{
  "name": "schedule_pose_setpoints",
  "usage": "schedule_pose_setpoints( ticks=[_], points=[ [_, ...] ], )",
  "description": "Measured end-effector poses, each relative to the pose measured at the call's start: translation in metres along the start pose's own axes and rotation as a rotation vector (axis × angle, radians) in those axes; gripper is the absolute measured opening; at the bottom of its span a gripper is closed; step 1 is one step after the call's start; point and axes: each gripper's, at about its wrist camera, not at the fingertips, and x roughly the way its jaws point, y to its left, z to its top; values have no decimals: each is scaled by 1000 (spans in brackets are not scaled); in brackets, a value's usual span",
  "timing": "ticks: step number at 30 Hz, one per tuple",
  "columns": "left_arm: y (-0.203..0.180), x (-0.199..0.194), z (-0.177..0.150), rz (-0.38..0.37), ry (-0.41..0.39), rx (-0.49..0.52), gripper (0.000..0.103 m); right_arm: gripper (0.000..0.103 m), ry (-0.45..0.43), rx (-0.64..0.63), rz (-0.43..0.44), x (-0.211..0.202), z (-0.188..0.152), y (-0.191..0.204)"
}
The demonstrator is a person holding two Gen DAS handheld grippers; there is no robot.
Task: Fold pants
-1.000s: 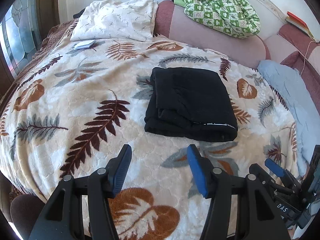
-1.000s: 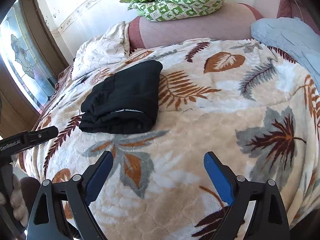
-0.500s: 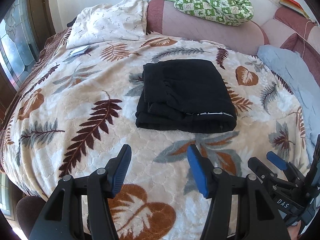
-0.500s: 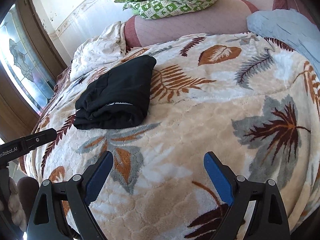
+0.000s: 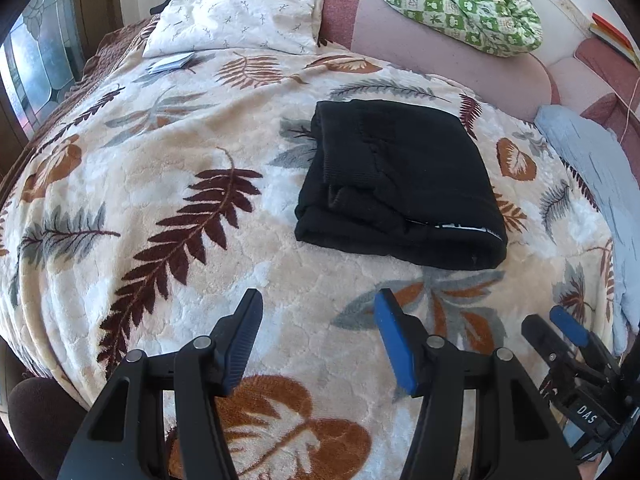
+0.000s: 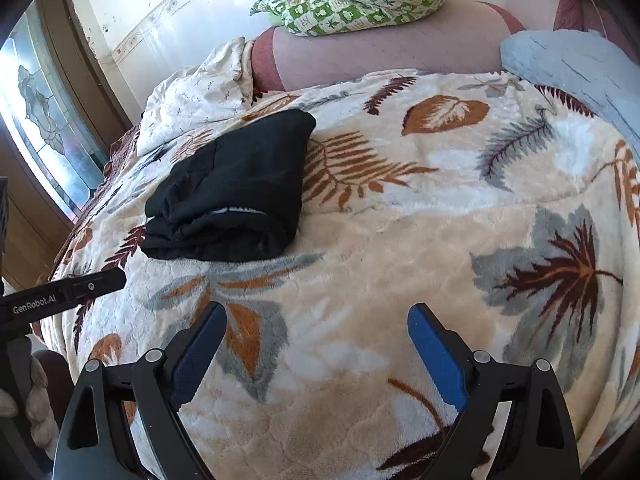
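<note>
The black pants [image 5: 400, 184] lie folded into a thick rectangle on the leaf-patterned blanket [image 5: 168, 184]; they also show in the right wrist view [image 6: 236, 192], upper left. My left gripper [image 5: 318, 316] is open and empty, hovering over the blanket short of the pants' near edge. My right gripper [image 6: 316, 332] is open wide and empty, further right and back from the pants; it also shows in the left wrist view [image 5: 560, 328] at lower right.
A white patterned pillow [image 5: 240, 12] and a small packet [image 5: 170, 63] lie at the bed's far left. A green checked quilt [image 5: 460, 0] sits on the pink headboard. A light blue cloth [image 5: 592, 168] lies at the right edge. A window [image 6: 44, 120] is at left.
Both grippers have drifted slightly, staying open and back from the pants. The folded pants have not moved on the blanket.
</note>
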Motion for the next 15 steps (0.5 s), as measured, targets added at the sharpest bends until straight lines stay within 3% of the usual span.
schedule_pose_setpoints(
  ticks=[8, 12, 15],
  points=[
    [29, 2, 0, -48, -7, -83, 57, 95, -2, -134, -48, 34, 54, 38],
    [53, 2, 1, -87, -25, -136, 58, 95, 167, -140, -65, 75, 49, 43],
    [68, 1, 0, -114, -63, -157, 60, 95, 109, -110, -48, 58, 39, 41]
  ],
)
